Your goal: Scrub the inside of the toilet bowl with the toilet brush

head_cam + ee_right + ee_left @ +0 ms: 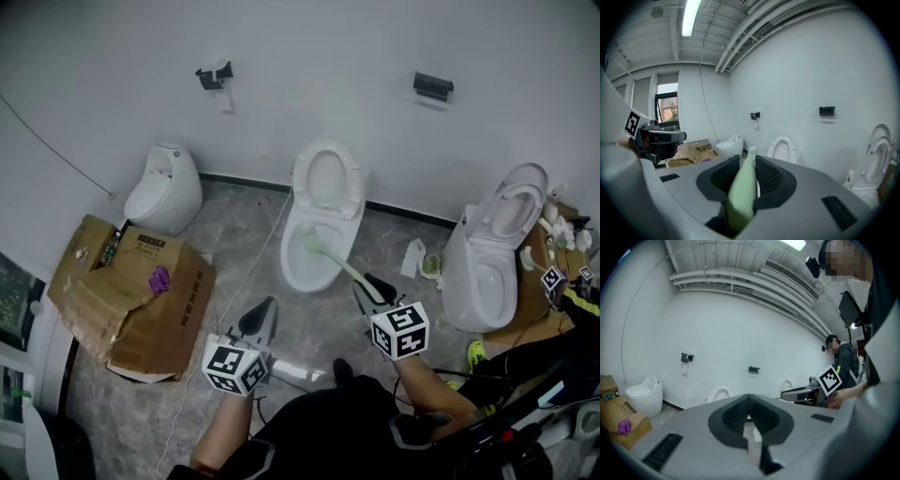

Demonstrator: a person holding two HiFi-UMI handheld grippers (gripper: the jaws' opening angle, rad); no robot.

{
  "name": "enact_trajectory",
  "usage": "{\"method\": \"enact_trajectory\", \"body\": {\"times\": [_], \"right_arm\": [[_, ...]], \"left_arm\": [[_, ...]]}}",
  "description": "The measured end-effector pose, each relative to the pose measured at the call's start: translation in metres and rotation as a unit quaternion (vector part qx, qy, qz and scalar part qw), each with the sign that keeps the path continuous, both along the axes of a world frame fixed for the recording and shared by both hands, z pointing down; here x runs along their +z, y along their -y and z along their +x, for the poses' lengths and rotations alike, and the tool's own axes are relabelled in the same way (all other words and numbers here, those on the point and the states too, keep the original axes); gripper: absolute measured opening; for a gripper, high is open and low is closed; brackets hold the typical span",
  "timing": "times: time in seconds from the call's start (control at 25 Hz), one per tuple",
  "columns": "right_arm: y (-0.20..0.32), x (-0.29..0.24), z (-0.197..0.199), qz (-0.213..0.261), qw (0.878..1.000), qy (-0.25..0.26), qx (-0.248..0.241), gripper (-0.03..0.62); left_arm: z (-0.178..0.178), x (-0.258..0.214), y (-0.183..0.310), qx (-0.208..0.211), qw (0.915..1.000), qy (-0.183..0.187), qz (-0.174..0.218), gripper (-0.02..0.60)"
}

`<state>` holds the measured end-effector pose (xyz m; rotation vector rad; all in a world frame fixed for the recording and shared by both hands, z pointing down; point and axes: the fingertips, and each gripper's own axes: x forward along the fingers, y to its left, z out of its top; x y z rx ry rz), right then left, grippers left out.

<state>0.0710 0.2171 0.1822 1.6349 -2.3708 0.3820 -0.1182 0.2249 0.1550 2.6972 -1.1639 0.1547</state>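
The toilet bowl point(302, 278) to be scrubbed stands against the white wall point(309, 66) with its seat point(327, 176) raised. A smaller toilet point(165, 187) is off to its left, a second open toilet point(487, 267) is to its right, and a crushed cardboard box point(136, 295) lies on the grey floor point(244, 253) at the left. The toilet brush point(345, 267) slants from the right hand-held gripper point(368, 289) up and leftward over the front rim. Its bristle head point(311, 244) is down inside the bowl, apparently against the left inner wall. In the right gripper view the jaws are clamped onto the pale green handle point(743, 187), which runs straight out between the ribbed pads. The left hand-held gripper point(265, 314) hangs over the floor in front of the bowl, jaws drawn together with nothing between them. Scrubbing looks to be in hand. To do it well, the clamp should stay firm so the smooth handle cannot twist or slip. The head should be pressed against the porcelain and worked round the whole inner wall, under the rim and down toward the drain. Steering by tilting the wrist seems better than shifting the grip. Short strokes that keep the bristles below the rim should limit splashing, and the idle gripper is best kept well clear.
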Motion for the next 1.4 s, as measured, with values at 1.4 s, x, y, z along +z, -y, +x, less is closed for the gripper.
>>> {"method": "enact_trajectory", "body": {"times": [1.4], "right_arm": [[0.145,0.01,0.074,-0.004,0.999,0.021,-0.037,0.112]], "left_arm": [[0.079,0.015,0.142,-0.008,0.9994,0.033,-0.009,0.009]]}}
